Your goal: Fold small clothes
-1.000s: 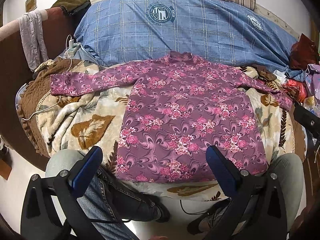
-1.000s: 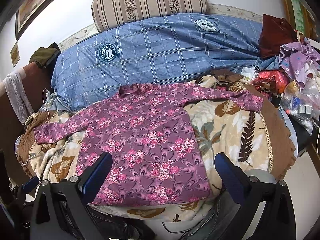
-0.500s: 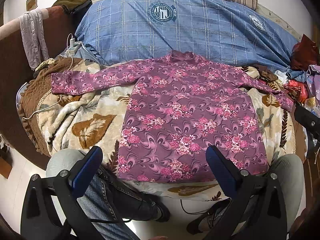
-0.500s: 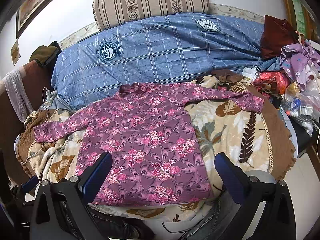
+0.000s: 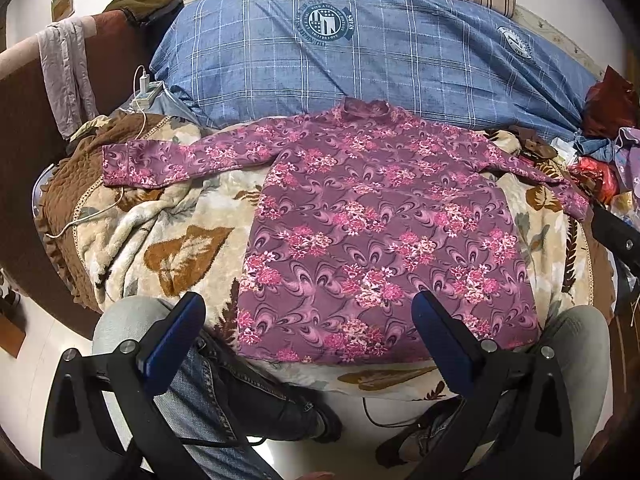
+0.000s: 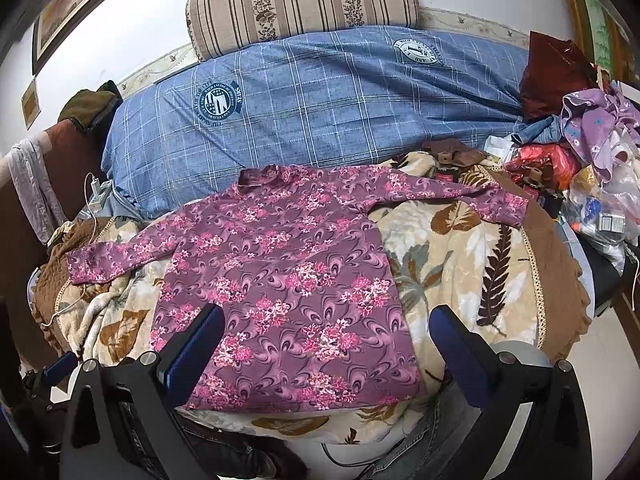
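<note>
Left gripper and right gripper, both spread and empty, hover above the floral shirt's hem.

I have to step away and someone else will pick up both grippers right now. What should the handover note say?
Left gripper: open, empty, held above the near edge of the bed, over the shirt's hem.
Right gripper: open, empty, also at the near edge, a little further right.
Purple floral shirt: lying flat on the leaf-print blanket, collar towards the blue plaid duvet, both long sleeves spread out to the sides.
Done: shirt laid out and smoothed; no fold made yet.
Left: all the folding. A likely start is bringing each sleeve in across the body, then folding the hem up towards the collar.
</note>
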`<state>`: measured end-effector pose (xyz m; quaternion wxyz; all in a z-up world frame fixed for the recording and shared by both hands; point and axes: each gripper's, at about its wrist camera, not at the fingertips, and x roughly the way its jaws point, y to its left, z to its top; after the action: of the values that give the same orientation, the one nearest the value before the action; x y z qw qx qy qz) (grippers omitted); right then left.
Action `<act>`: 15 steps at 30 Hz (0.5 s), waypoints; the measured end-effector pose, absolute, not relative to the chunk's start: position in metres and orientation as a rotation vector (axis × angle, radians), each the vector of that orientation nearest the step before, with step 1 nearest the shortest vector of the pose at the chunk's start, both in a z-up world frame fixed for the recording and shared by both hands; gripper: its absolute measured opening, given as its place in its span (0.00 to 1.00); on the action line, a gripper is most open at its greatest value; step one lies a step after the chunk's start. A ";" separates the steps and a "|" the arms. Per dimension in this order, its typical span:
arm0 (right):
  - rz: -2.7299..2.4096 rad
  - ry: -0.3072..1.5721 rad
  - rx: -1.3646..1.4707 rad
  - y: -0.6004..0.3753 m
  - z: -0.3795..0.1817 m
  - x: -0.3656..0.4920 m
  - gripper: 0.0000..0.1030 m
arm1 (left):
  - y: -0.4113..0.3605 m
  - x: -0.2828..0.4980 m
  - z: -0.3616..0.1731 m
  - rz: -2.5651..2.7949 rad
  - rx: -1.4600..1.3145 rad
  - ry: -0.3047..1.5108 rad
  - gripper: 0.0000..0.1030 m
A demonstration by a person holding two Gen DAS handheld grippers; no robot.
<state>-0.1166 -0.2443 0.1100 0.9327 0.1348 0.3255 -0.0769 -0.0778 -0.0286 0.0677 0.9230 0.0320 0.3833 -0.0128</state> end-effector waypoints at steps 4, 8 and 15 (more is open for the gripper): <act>-0.153 0.634 0.246 -0.246 0.105 -0.114 1.00 | -0.030 -0.075 0.067 -0.056 0.063 0.794 1.00; -0.108 0.612 0.289 -0.263 0.102 -0.107 0.98 | -0.037 -0.057 0.071 -0.115 0.068 0.801 1.00; -0.039 0.551 0.491 -0.335 0.103 -0.066 0.95 | -0.078 0.003 0.093 -0.203 0.078 0.772 1.00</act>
<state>-0.0663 -0.3354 0.1032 0.9326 0.2399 0.2690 -0.0191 0.0033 -0.0777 0.0930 0.9206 0.0380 0.3758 -0.0987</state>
